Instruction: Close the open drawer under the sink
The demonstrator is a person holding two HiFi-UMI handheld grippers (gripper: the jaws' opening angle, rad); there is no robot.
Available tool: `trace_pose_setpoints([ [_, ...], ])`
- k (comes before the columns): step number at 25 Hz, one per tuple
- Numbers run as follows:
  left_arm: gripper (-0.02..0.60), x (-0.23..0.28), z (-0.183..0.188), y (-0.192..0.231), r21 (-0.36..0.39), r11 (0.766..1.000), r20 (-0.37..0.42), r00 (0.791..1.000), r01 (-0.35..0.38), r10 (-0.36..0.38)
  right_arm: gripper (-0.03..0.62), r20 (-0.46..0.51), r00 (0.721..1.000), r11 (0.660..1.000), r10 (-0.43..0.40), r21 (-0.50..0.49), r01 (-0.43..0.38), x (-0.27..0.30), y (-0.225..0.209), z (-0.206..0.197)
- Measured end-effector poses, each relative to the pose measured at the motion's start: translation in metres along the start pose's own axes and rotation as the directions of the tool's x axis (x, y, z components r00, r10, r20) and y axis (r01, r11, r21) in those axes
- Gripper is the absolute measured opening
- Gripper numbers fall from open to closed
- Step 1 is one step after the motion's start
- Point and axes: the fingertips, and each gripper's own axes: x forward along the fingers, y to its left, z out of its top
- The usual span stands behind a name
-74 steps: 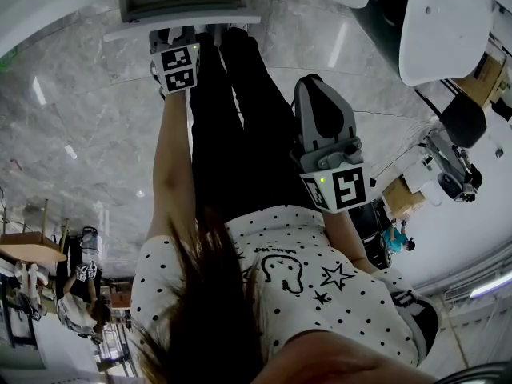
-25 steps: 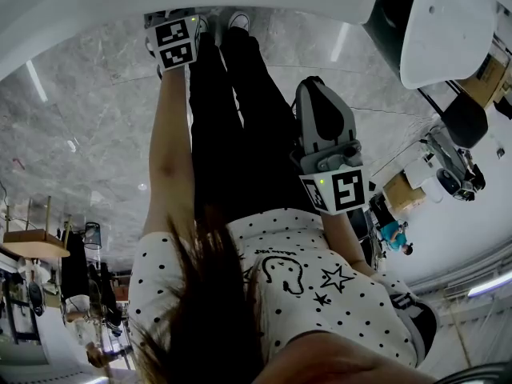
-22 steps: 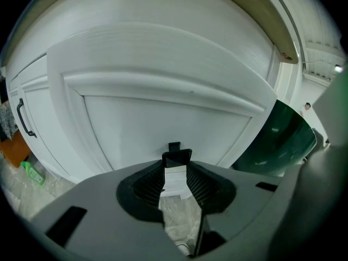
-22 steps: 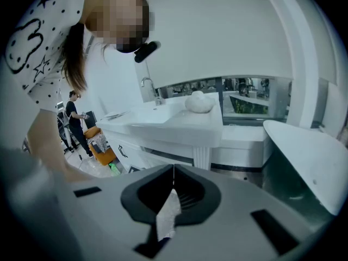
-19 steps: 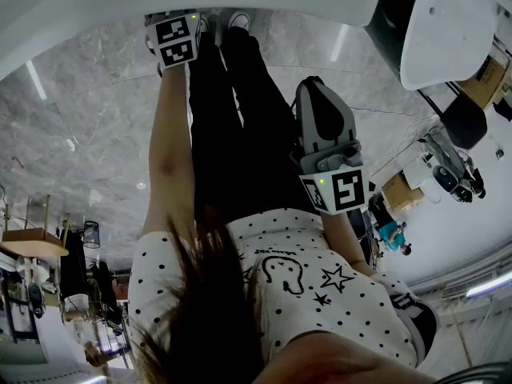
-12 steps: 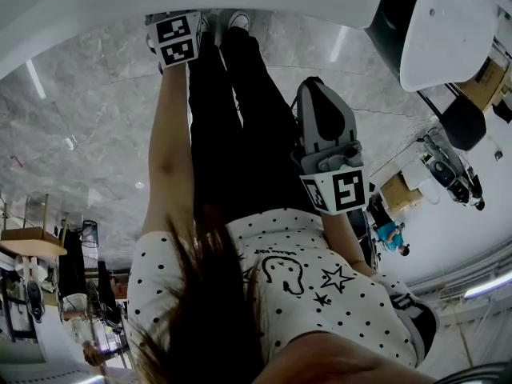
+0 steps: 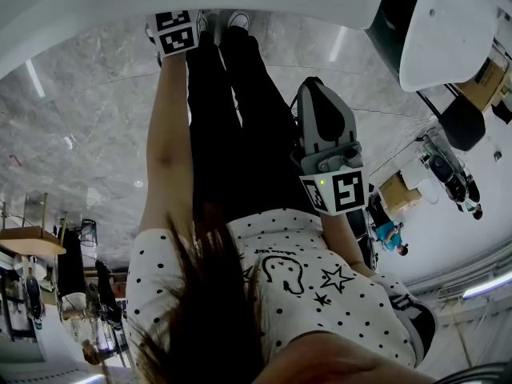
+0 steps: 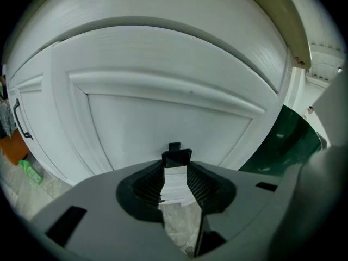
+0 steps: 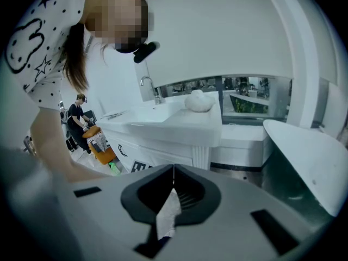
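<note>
**Left.** My left gripper (image 8: pixel 175 162) reaches forward at full arm's length to the white cabinet under the sink. Its jaws are clenched on a small black handle (image 8: pixel 176 156), which sits crosswise between their tips. A narrow slot remains behind the tips, and white panel and floor show through it. The handle belongs to the drawer front (image 8: pixel 163 113), a white recessed panel that fills most of the left gripper view. It appears to lie level with the cabinet face around it. Further left in that view, a black door handle (image 8: pixel 19 118) stands upright on the neighbouring door. A green bottle (image 8: pixel 31 171) lies on the floor below that door.

**Centre.** In the head view my legs in dark trousers stand on the marble floor (image 7: pixel 88 126), directly before the cabinet.

**Right.** My right gripper (image 9: pixel 173 174) hangs at my side, well apart from the cabinet. Its jaws are pressed together with nothing between them. Its camera looks across at the sink counter (image 9: pixel 179 121), which carries a faucet (image 9: pixel 148 86). The marker cube of the left gripper shows against the cabinet beneath this counter. At far right stands a white table (image 7: pixel 444 22).
</note>
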Motion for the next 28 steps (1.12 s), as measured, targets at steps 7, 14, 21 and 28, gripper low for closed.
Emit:
trace_pose_setpoints([
  [7, 0.121, 0.005, -0.022, 0.001, -0.017, 0.999, -0.019, 0.999, 0.032, -0.032, 0.014, -0.005, 1.0, 1.0, 0.003, 0.001, -0.003, 0.002, 0.005, -0.001],
  [14, 0.123, -0.001, -0.005, 0.003, 0.004, 1.0, 0.008, 1.0, 0.0, 0.0, 0.014, -0.002, 1.0, 1.0, 0.011, 0.003, -0.011, 0.002, 0.009, -0.001],
  [21, 0.124, -0.013, -0.013, -0.002, -0.05, 0.998, 0.015, 1.0, 0.022, -0.021, 0.014, 0.009, 1.0, 1.0, 0.018, 0.005, -0.018, 0.0, 0.014, 0.0],
  [28, 0.036, -0.064, 0.009, -0.012, -0.025, 0.999, 0.092, 0.995, 0.036, -0.034, 0.014, 0.046, 0.999, 1.0, 0.021, -0.007, -0.021, -0.002, 0.02, 0.011],
])
